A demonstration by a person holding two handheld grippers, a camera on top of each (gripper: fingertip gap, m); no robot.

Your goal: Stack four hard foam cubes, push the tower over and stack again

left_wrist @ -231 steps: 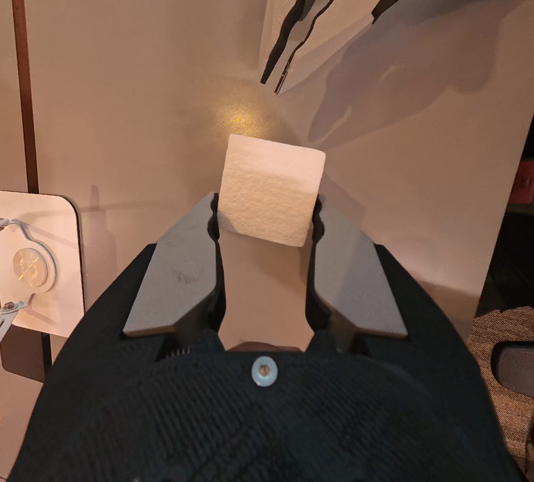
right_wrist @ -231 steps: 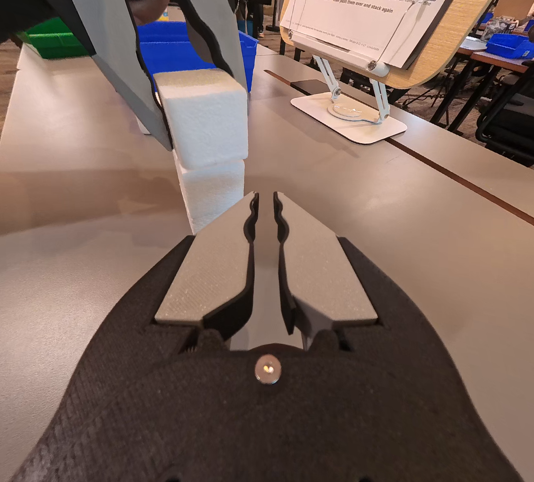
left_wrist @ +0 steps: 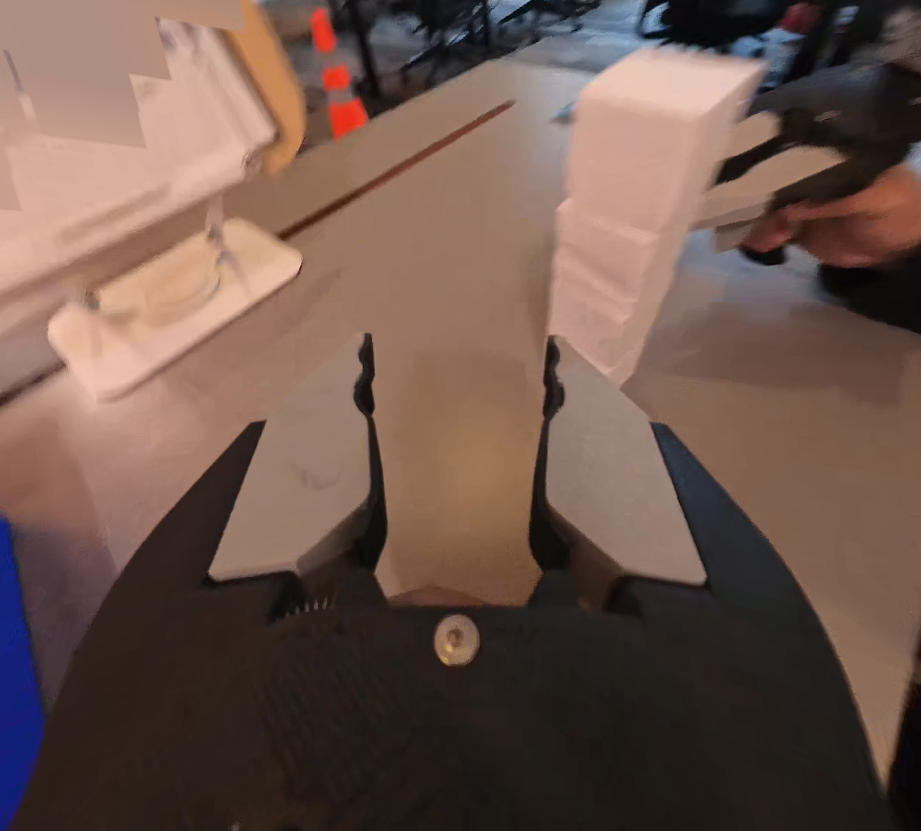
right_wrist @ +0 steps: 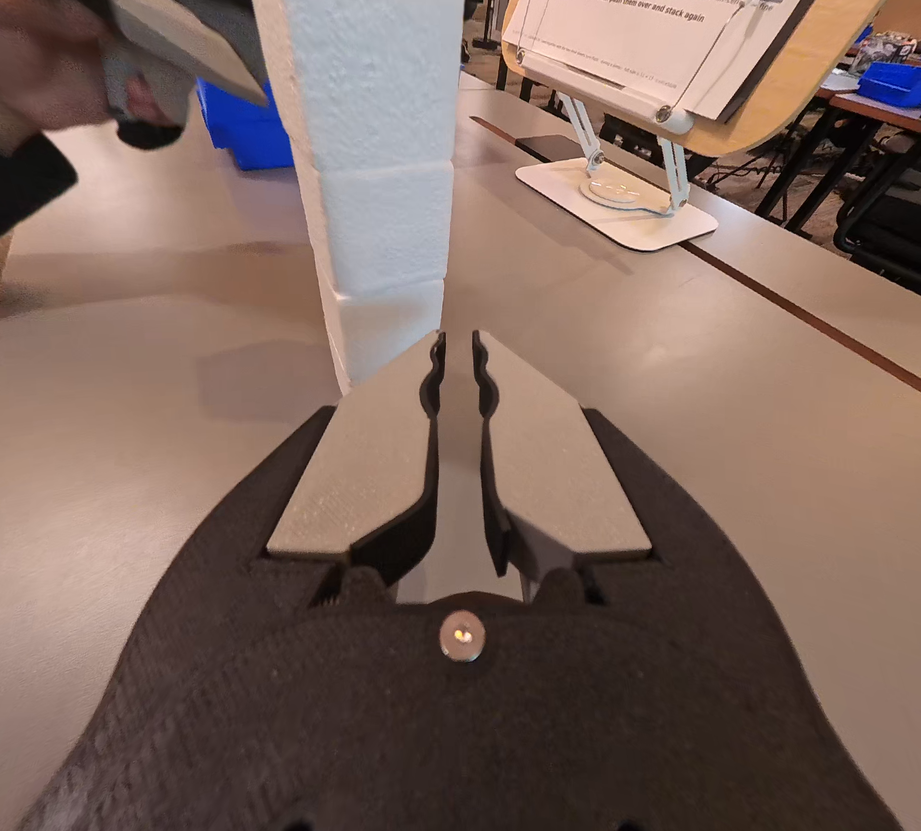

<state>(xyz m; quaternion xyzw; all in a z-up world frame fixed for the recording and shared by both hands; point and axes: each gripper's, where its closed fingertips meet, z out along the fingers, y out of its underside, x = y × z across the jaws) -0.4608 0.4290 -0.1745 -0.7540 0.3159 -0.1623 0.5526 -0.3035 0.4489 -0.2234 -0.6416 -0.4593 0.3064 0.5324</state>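
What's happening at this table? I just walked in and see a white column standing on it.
A person holding a gripper in each hand is stacking white foam cubes into a tower on the grey table. The tower stands upright on its own; at least three cubes show. The left gripper is open, empty and beside the tower. The right gripper is nearly shut, holds nothing, and sits low by the base.

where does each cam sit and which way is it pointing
Left wrist view: sits behind the open left tongs, low over the table, facing the foam tower; right tongs and a hand beyond.
Right wrist view: sits behind the nearly shut right tongs, facing the tower; left tongs upper left.
Shared: tower, table, document stand.
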